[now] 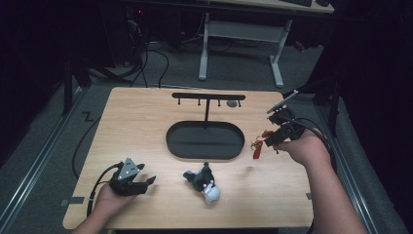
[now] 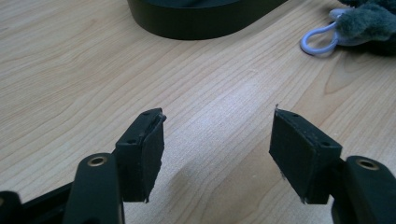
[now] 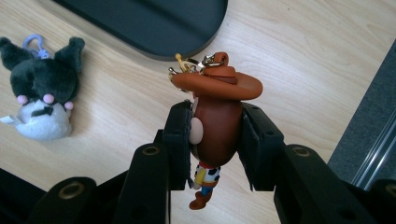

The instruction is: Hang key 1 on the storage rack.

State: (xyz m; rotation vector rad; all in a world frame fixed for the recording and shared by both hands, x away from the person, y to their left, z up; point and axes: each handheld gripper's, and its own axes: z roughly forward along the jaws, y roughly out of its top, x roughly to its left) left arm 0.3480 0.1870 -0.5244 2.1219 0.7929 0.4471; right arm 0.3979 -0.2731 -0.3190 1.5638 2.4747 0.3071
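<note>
- The left gripper lies low over the table near its front left corner, the left hand wrapped round it from below with the forearm coming in over the front edge
- Its jaws stand wide apart with nothing between them; in the left gripper view bare wood runs ahead of the pads up to the base
- Open tabletop stretches behind and to the left of this gripper, as far as the left and far edges
- The plush lies on the wood near the front edge, between the two hands and just in front of the base; its pale blue loop rests flat on the table
- The black oval base sits mid-table, with a thin post rising from its far side to a crossbar that carries small pegs
- A strip of free wood separates the base's right end from the right gripper
- The right gripper is held above the table close to its right edge, the right hand behind it and the forearm slanting in from the lower right
- Its jaws are closed on the cowboy figure, gripping the head from both sides, hat and gold clasp pointing away from the gripper, legs hanging below the pads
- Beyond the right edge lies grey floor
</note>
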